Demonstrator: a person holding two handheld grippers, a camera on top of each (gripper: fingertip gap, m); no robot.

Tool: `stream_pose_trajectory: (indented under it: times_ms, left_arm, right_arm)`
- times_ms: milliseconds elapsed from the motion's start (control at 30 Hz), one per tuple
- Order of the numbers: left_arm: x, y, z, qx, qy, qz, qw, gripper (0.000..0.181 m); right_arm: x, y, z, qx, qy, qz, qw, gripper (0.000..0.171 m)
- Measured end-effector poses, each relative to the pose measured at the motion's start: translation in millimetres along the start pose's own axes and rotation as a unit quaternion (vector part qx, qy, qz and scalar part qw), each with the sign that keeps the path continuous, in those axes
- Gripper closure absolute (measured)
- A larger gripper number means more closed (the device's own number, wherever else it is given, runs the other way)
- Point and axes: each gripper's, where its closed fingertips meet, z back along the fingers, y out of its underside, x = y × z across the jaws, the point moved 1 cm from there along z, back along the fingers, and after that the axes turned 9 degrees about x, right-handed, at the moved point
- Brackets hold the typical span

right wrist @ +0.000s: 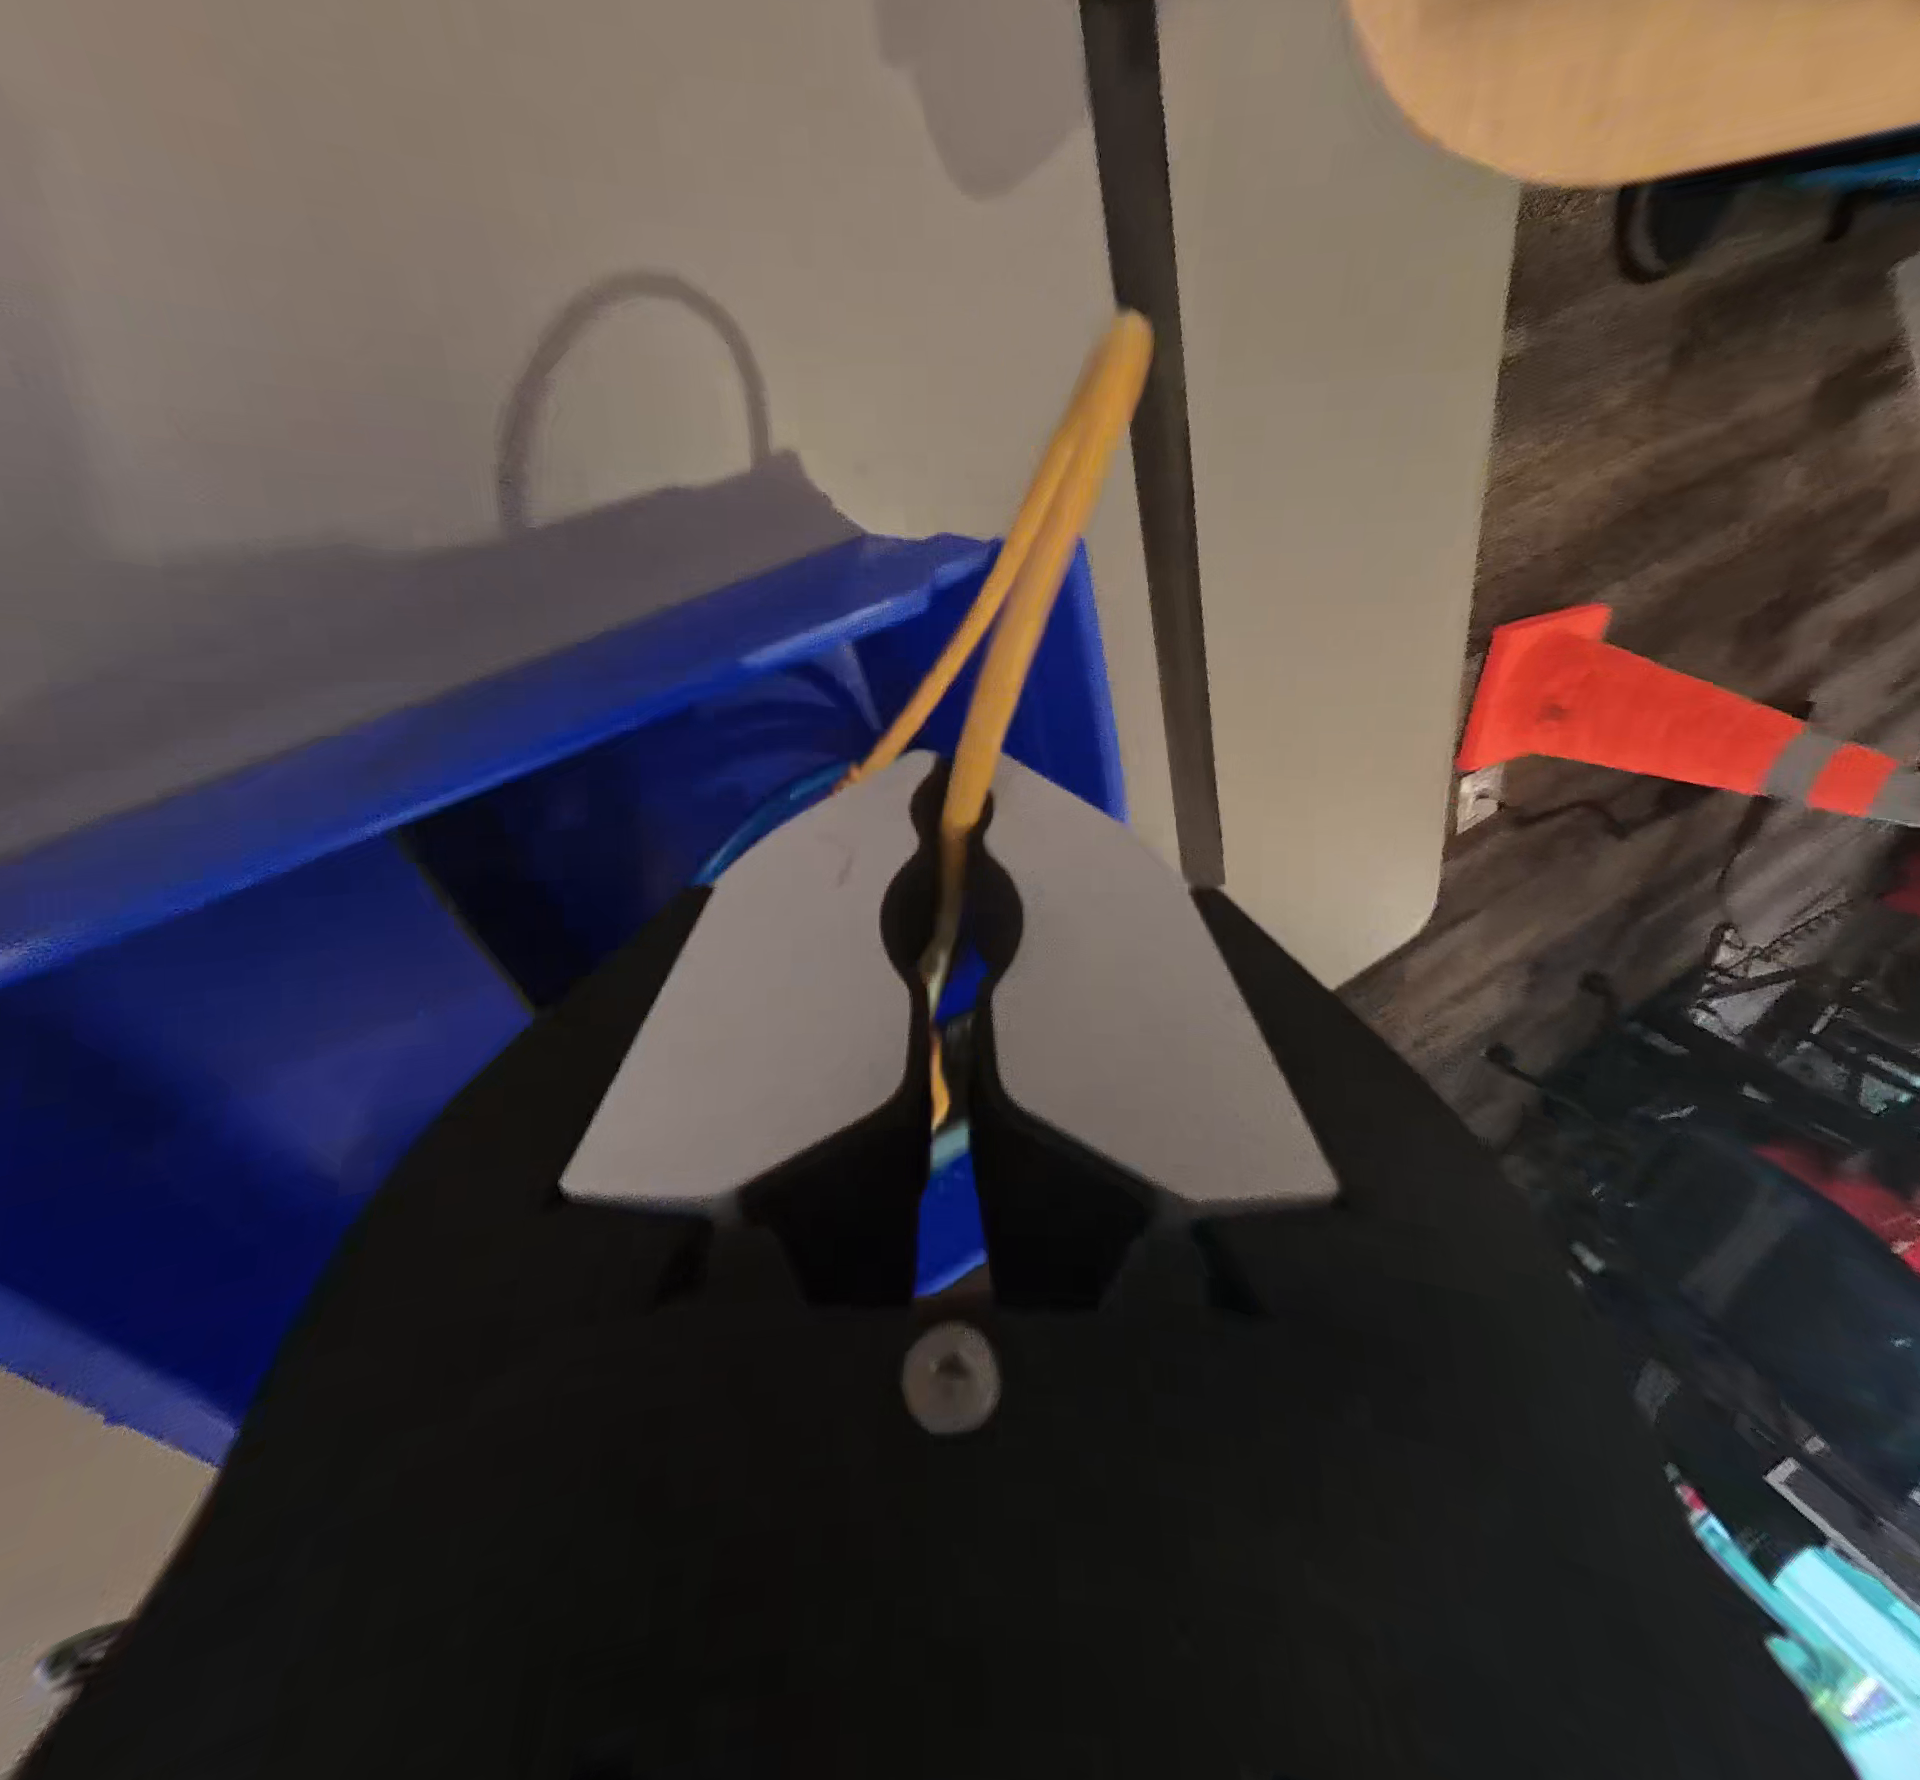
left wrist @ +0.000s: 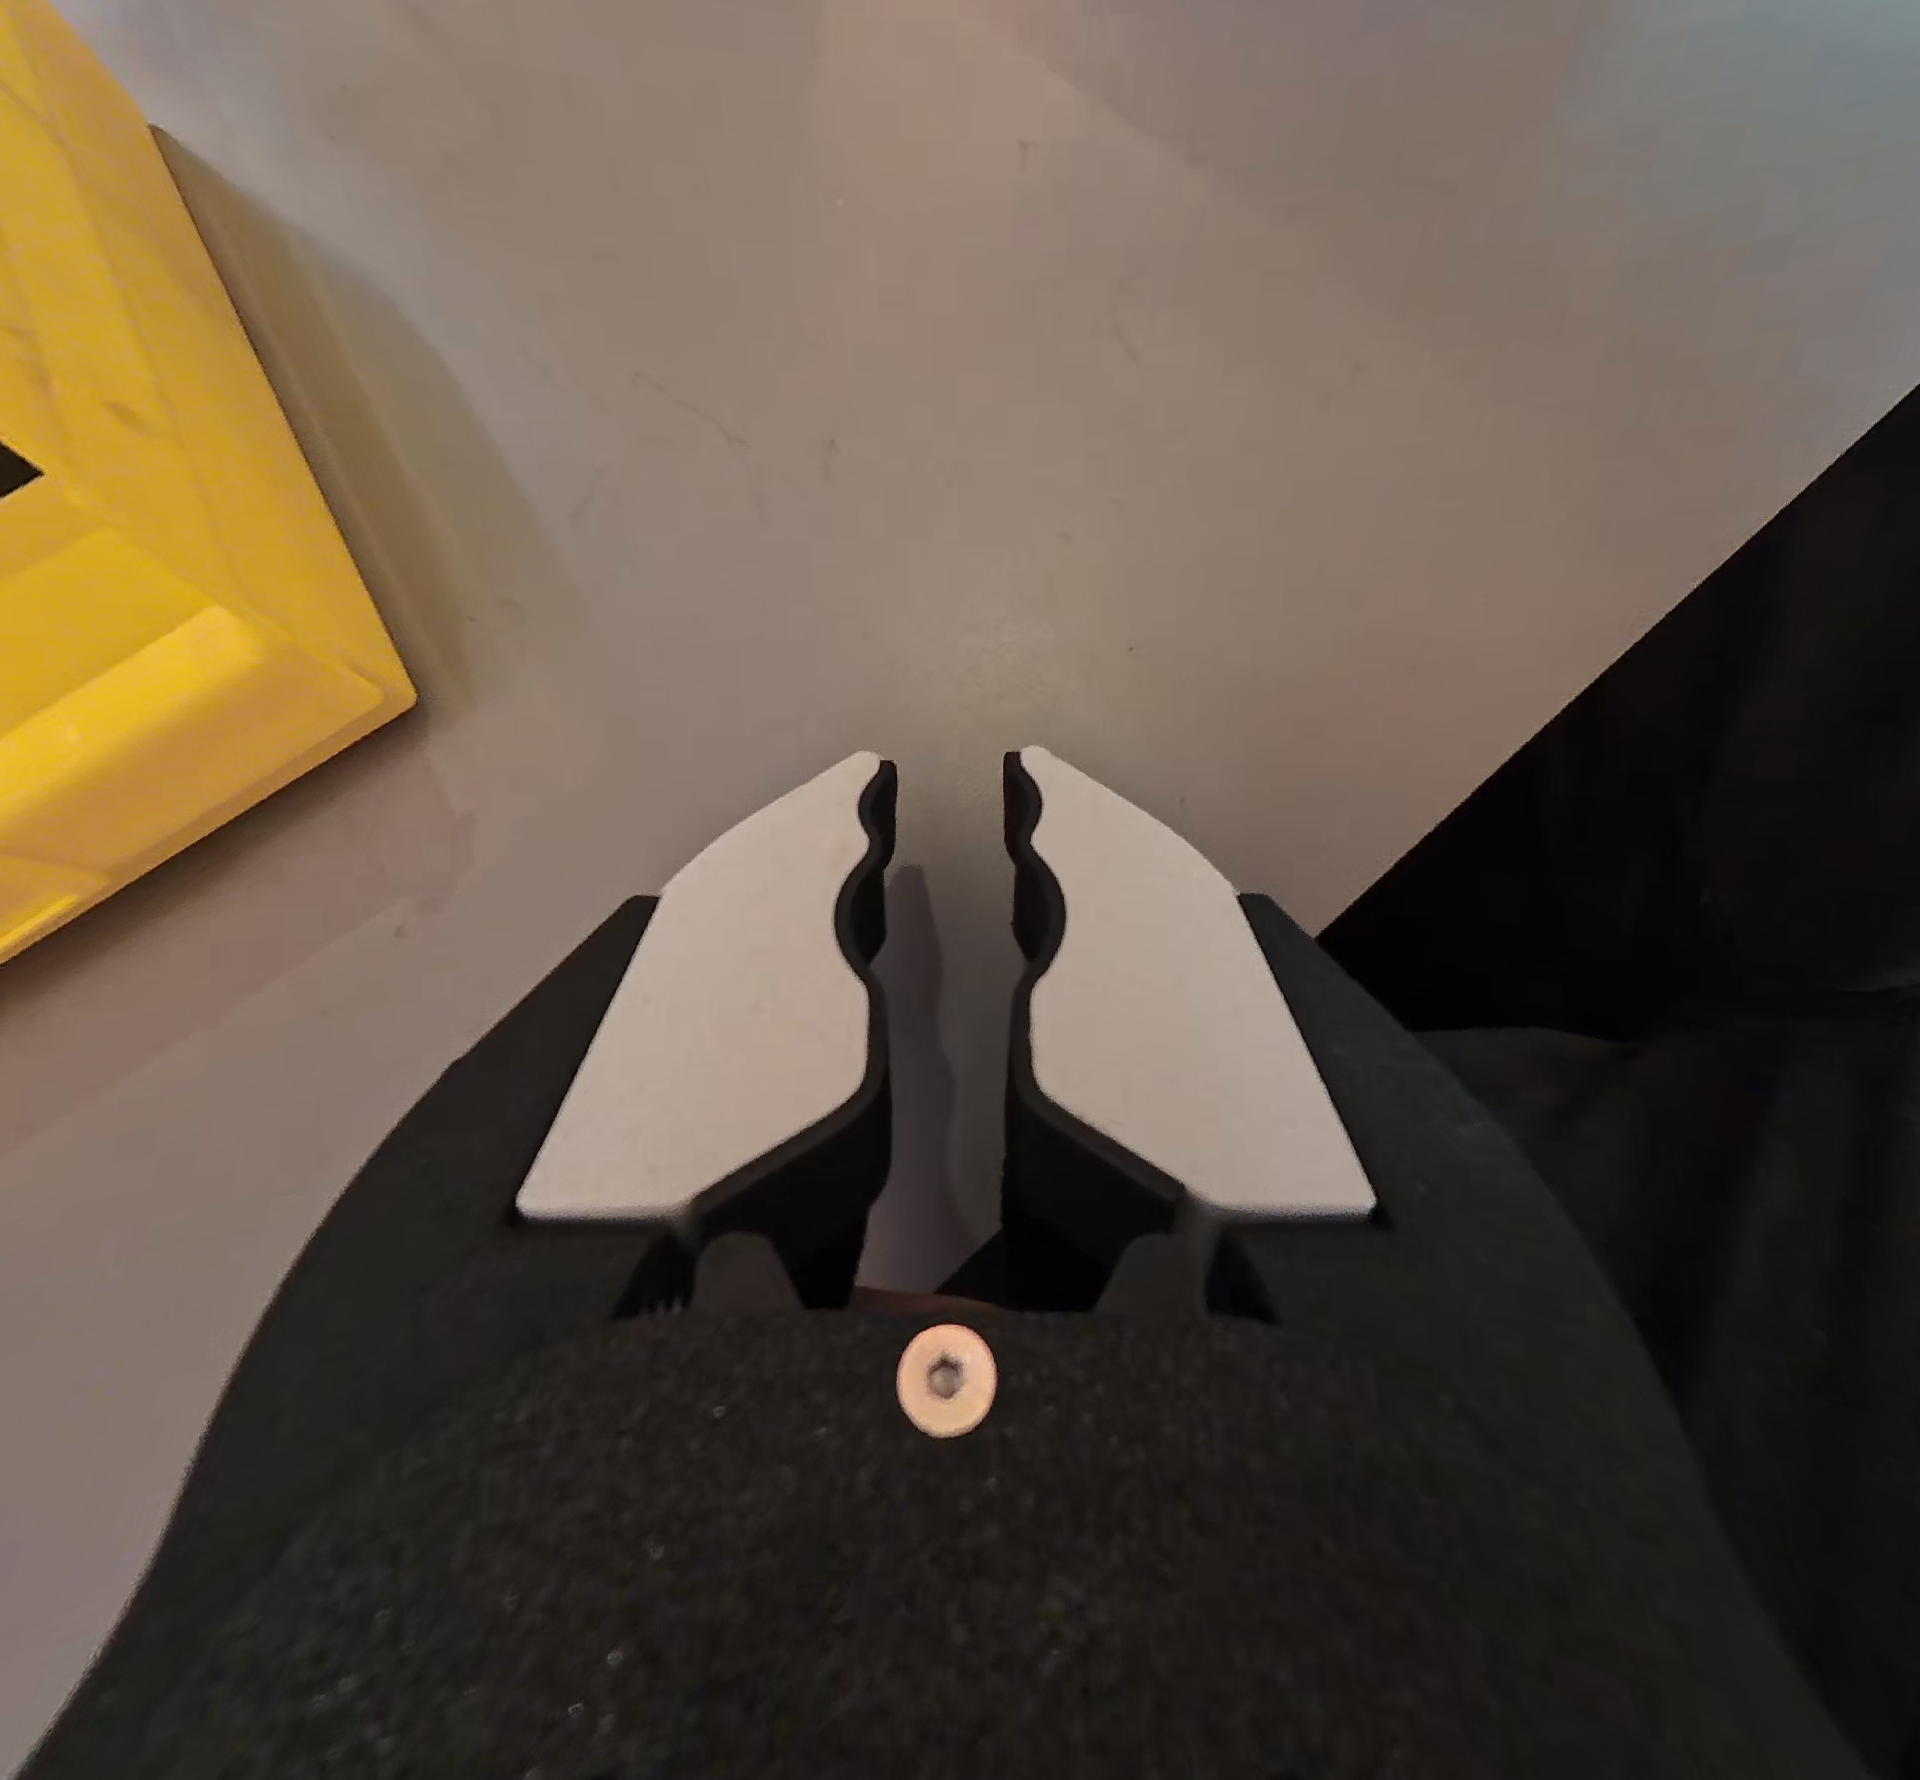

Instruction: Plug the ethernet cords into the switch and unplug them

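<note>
In the right wrist view my right gripper [right wrist: 951,795] is shut on an orange ethernet cord [right wrist: 1049,525]. The cord loops up from between the fingers and back down into a blue bin [right wrist: 436,795] just beyond them. In the left wrist view my left gripper [left wrist: 949,774] is open and empty, low over a grey table [left wrist: 935,328]. No switch shows in either view, and the cord's plug is hidden between the right fingers.
A yellow bin [left wrist: 156,535] stands at the left of the left gripper. The table's edge runs diagonally at its right, with dark cloth [left wrist: 1662,899] beyond. In the right view a grey cord loop [right wrist: 634,380] lies behind the blue bin, and an orange cone [right wrist: 1642,722] lies on the floor.
</note>
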Motion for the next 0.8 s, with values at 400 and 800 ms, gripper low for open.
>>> stream_pose_trajectory:
  times_ms: [400, 800]
  left_arm:
    - [-3, -2, 2, -0.006, 0.011, 0.003, 1.000, 0.162]
    - [71, -14, 54, -0.130, -0.081, 0.092, 0.984, 0.160]
  right_arm:
    - [14, 3, 8, -0.032, -0.048, -0.067, 0.996, 0.133]
    - [95, 91, 112, -0.361, 0.019, -0.483, 0.797, 0.135]
